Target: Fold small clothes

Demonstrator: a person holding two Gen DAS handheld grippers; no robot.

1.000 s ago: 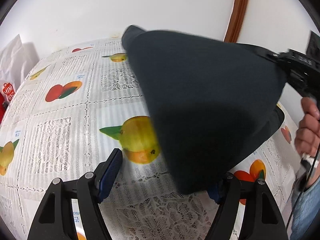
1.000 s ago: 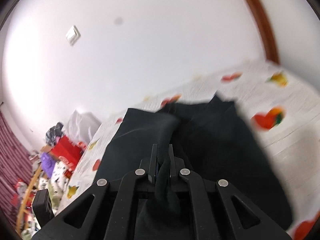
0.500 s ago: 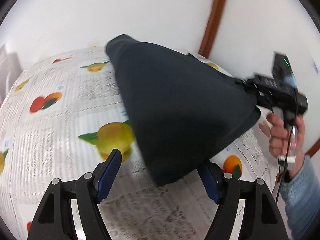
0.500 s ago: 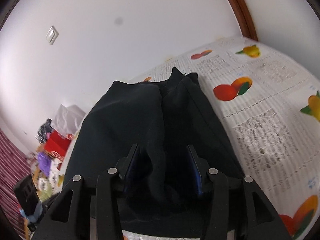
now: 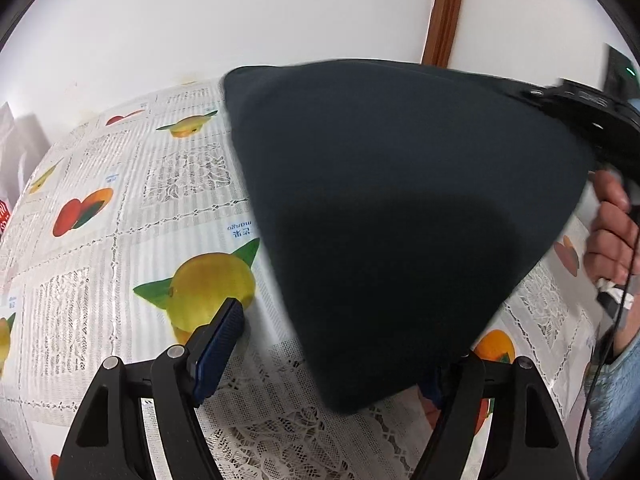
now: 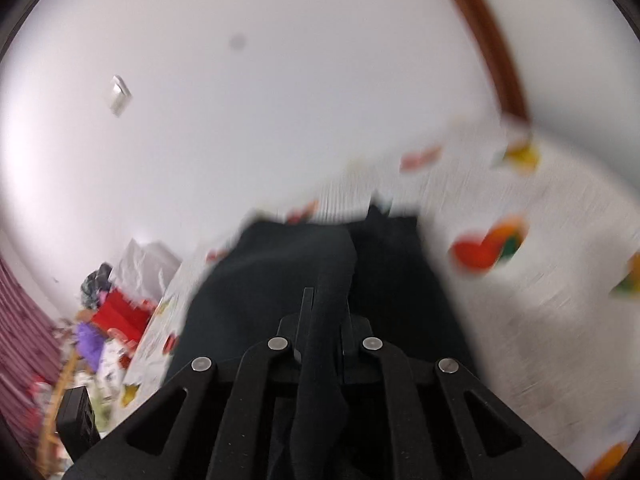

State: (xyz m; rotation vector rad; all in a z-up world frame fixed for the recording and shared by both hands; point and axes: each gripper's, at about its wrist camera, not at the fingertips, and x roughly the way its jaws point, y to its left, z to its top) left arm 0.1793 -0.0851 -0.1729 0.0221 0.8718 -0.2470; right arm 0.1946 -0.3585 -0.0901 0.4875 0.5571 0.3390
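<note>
A dark navy garment (image 5: 392, 208) is stretched up off the fruit-print tablecloth (image 5: 120, 248), its far corner still resting on the table. My right gripper (image 6: 326, 312) is shut on a fold of the garment (image 6: 280, 276); the left wrist view shows that gripper (image 5: 560, 98) at the cloth's upper right corner. My left gripper (image 5: 344, 340) is low over the table, its jaws wide and still opening. The cloth's hanging lower corner droops between them and hides the right pad. The left pad (image 5: 218, 344) is bare and touches nothing.
A person's hand (image 5: 612, 232) and blue sleeve hold the right gripper at the table's right side. A white wall and brown door frame (image 5: 444, 12) stand behind. Off the table's far end lie a white bag (image 6: 148, 260) and red and purple clutter (image 6: 116, 312).
The right jaws stood open around the cloth half a second ago and are shut on it again. The left gripper has slid across the table; the hanging cloth now looms nearer.
</note>
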